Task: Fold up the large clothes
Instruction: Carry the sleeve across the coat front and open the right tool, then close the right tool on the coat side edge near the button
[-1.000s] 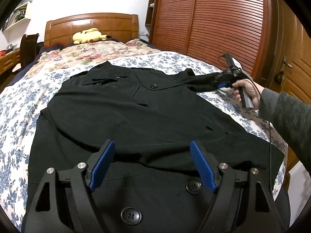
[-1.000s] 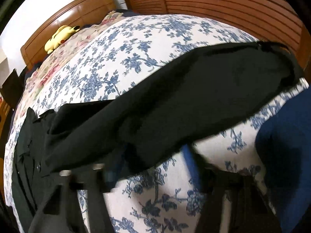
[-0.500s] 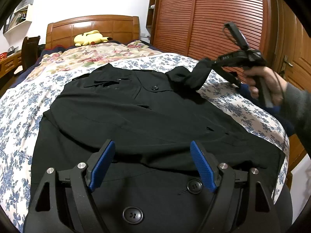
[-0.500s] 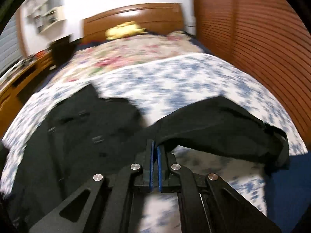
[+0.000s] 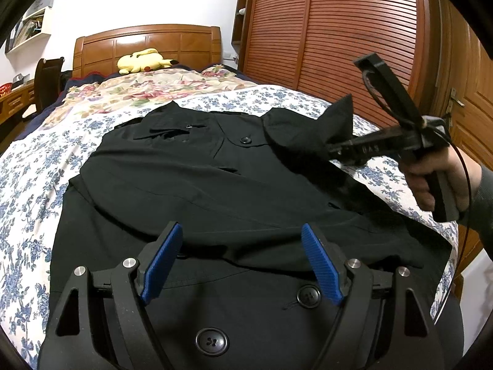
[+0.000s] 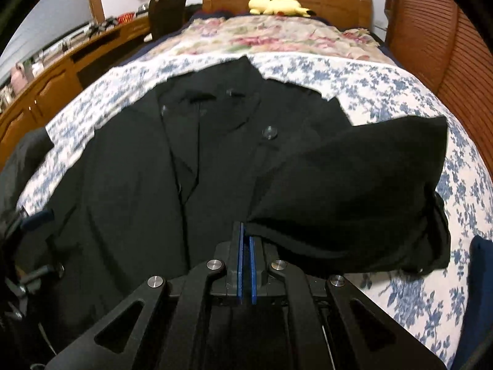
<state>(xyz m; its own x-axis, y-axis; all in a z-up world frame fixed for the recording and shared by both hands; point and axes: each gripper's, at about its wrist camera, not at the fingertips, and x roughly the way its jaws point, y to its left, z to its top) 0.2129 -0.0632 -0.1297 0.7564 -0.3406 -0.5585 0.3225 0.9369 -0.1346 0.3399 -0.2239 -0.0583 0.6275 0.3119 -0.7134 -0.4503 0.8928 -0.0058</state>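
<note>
Left wrist view, coat: a black coat (image 5: 191, 191) is lying spread over the blue-flowered bedspread (image 5: 27, 166), filling the centre and lower frame, collar toward the headboard (image 5: 148, 41).
Left wrist view, left gripper: the left gripper (image 5: 242, 257) is sitting at lower centre above the coat's hem, jaws standing wide apart, nothing between the blue pads (image 5: 161, 262).
Left wrist view, right gripper: the right gripper (image 5: 331, 148) is entering from the right edge, carried by a hand (image 5: 437, 182); the sleeve (image 5: 308, 132) is hanging lifted from its tip at centre right.
Left wrist view, shown only here: the hand, its cable, and large buttons (image 5: 212, 341) at the bottom edge.
Right wrist view, right gripper: the right gripper (image 6: 245, 231) is sitting at lower centre, jaws closed, pinching the sleeve (image 6: 354, 191) edge; the sleeve is bulging toward the right of the frame.
Right wrist view, coat: the coat (image 6: 138, 169) is occupying the centre and left.
Right wrist view, shown only here: the pinch itself, and a wooden desk (image 6: 55, 71) along the upper left.
Both views: a yellow plush toy (image 6: 277, 4) is resting by the headboard at the top.
</note>
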